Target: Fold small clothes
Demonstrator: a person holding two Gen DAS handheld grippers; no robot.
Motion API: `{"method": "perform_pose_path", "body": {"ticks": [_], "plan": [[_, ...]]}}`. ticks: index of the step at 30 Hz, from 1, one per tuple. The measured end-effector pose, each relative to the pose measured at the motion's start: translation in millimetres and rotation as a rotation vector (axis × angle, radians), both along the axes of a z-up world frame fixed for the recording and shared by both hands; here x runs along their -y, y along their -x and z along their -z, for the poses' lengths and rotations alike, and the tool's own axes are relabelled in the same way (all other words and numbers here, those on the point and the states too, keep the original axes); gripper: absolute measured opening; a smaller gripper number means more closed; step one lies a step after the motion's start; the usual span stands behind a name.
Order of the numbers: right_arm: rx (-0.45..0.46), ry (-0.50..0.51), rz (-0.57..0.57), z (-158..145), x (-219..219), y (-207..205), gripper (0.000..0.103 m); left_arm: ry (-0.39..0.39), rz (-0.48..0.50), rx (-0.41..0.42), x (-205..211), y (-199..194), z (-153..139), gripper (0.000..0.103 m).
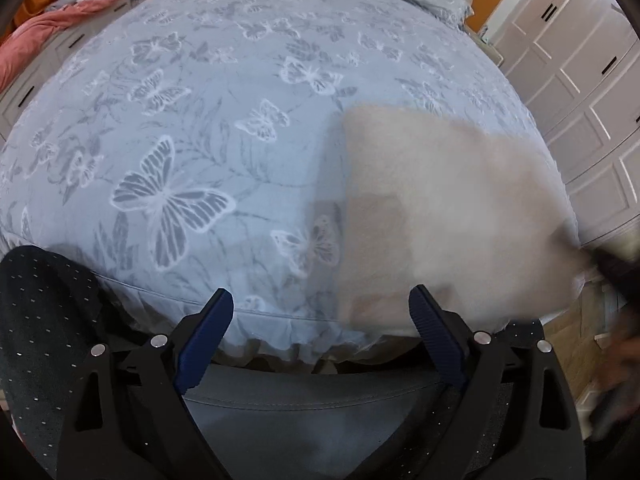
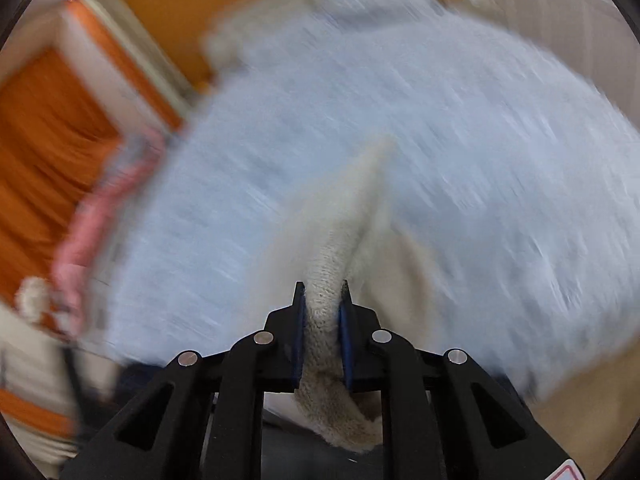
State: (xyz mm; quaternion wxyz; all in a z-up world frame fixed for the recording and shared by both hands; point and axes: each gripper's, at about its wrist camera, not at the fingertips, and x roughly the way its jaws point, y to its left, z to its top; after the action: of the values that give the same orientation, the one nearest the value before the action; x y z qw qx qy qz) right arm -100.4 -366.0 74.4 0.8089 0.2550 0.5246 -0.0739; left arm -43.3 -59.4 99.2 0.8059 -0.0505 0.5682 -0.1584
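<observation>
A cream fleece garment [image 2: 340, 248] hangs pinched in the right claw [image 2: 323, 304], whose two blue-padded fingers [image 2: 299, 320] are closed tight on a bunched fold of it, above a bed [image 1: 224, 92] spread with a pale blue butterfly-print cover. The right wrist view is streaked with blur, so the cloth's outline is hard to read there, but its long axis runs forward from the claw and tapers to a point out over the bed.

From the left wrist view the same garment [image 1: 440, 208] shows as a broad, blurred sheet over the near right part of the bed, its far right corner drawn toward a dark shape at the frame's edge that is probably the other claw. The left claw [image 1: 324, 312] is spread wide with nothing between its fingers, poised over the bed's near edge. The cloth lies just to its right and forward, overlapping the right fingertip in the view.

Judging from this, the left claw is the free one and the nearer to the garment's loose left edge; whether the cloth rests on the bed cannot be told.
</observation>
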Motion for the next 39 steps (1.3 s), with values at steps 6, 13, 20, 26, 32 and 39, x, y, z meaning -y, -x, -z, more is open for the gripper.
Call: {"method": "perform_pose_path", "body": {"ticks": [6,13,20,26,32,39], "plan": [[0.002,-0.068,0.078,21,12,19,0.016,-0.021,0.045,0.014,20,0,-2,0.087],[0.081,0.086,0.097,-26,5,28,0.019,-0.025,0.101,0.065,59,-16,-18,0.088],[-0.240,-0.038,-0.064,82,-30,-15,0.006,-0.204,0.201,0.016,116,-28,36,0.088],[-0.149,0.011,-0.008,52,-36,-11,0.004,-0.257,0.210,-0.011,119,-26,63,0.091],[-0.293,-0.033,-0.029,99,-31,-30,0.000,-0.281,0.210,-0.030,124,-29,75,0.094],[-0.088,0.025,0.094,46,5,-20,0.020,-0.243,0.213,-0.015,122,-31,48,0.093]]}}
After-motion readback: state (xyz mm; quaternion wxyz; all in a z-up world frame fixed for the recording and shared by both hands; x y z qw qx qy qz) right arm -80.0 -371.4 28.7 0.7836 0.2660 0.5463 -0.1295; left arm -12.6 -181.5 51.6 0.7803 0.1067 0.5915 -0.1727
